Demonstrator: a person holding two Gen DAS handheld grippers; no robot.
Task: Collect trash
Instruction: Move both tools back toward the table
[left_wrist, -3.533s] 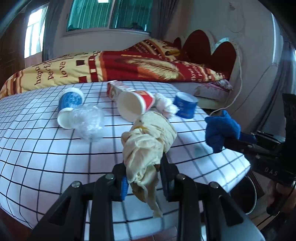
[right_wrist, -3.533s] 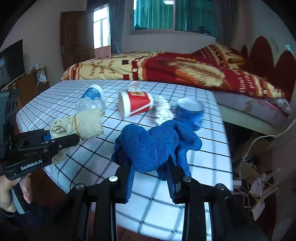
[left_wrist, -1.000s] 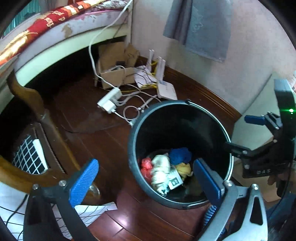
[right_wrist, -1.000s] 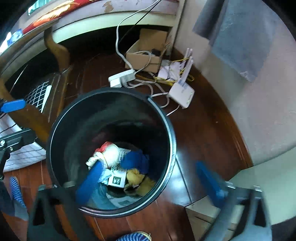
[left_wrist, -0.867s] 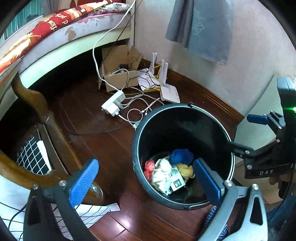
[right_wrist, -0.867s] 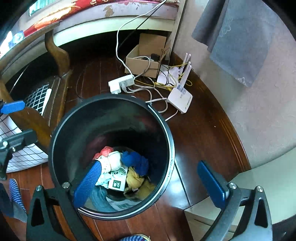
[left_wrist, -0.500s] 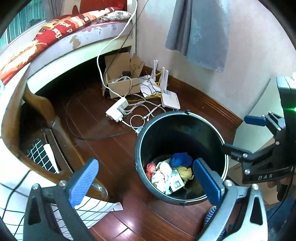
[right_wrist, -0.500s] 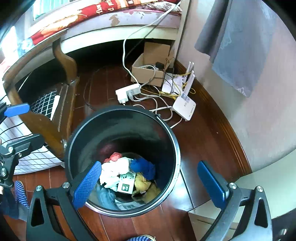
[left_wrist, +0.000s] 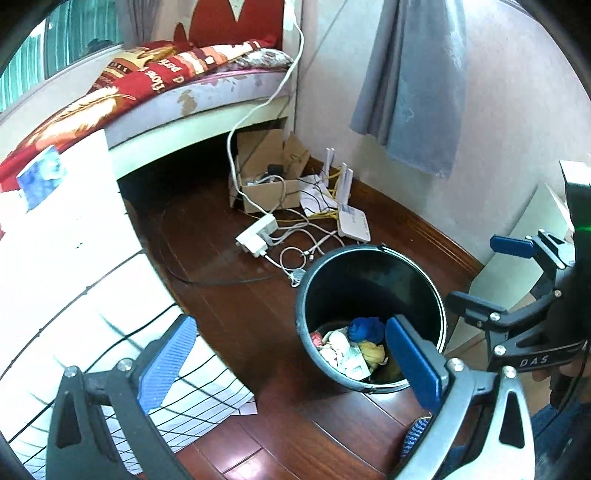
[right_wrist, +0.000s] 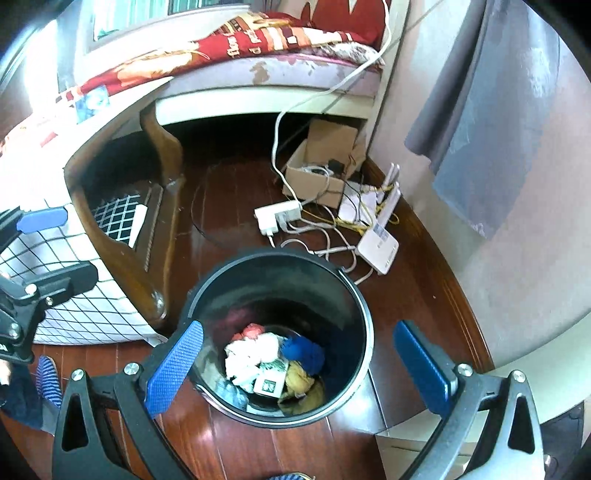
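I see both grippers, left and right, jaws spread wide, empty, above the bin rim at lower centre; bare floor beyond.

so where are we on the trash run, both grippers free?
Done: blue cloth and yellowish rag lie in the black bin with other scraps. In hand: nothing; left gripper and right gripper have their jaws wide open above it. Left: a blue item shows on the tabletop.

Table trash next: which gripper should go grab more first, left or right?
Probably the left gripper. Its camera shows the checked tablecloth right beside its fingers, so the table is close. The right gripper hangs over the black bin, farther from the table. Both are open and empty.
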